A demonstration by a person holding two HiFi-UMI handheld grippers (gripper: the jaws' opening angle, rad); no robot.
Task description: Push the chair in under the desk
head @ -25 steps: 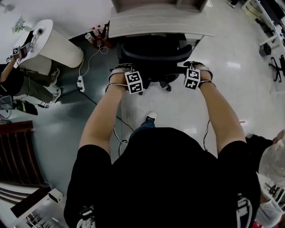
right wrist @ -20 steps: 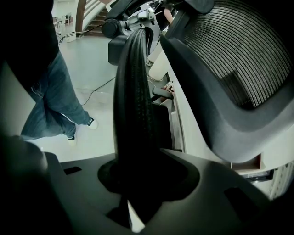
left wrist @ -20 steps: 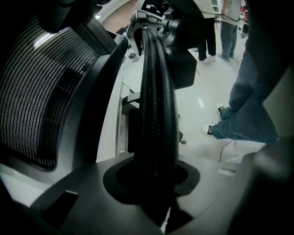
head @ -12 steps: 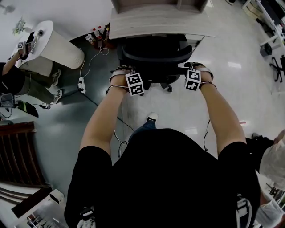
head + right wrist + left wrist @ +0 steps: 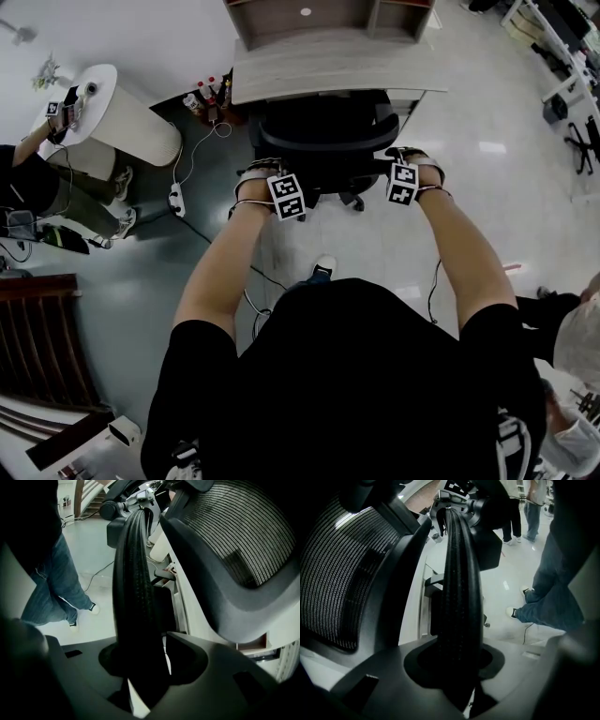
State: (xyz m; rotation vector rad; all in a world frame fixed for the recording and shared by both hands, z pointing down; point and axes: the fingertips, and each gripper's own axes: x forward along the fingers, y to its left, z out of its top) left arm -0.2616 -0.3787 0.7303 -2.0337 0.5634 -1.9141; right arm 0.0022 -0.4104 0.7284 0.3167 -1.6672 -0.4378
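The black mesh office chair (image 5: 323,131) stands tucked under the light wooden desk (image 5: 337,61), its backrest toward me. My left gripper (image 5: 267,176) is at the chair's left armrest and my right gripper (image 5: 405,161) at the right one. In the left gripper view the ribbed armrest pad (image 5: 459,597) fills the left gripper (image 5: 457,667), whose jaws are opening but still touch it. In the right gripper view the other armrest pad (image 5: 136,588) stands in the right gripper (image 5: 140,667). Those jaws are opening too, and a light gap shows beside the pad.
A white round table (image 5: 122,103), a power strip (image 5: 173,175) with cables and some bottles (image 5: 206,89) lie left of the desk. A person (image 5: 37,178) sits at far left, another (image 5: 572,337) is at the right. Standing legs (image 5: 553,588) are behind the chair.
The head view has tilted, so more of the desk's shelf shows. Both grippers stay at the armrests and the chair keeps its place under the desk.
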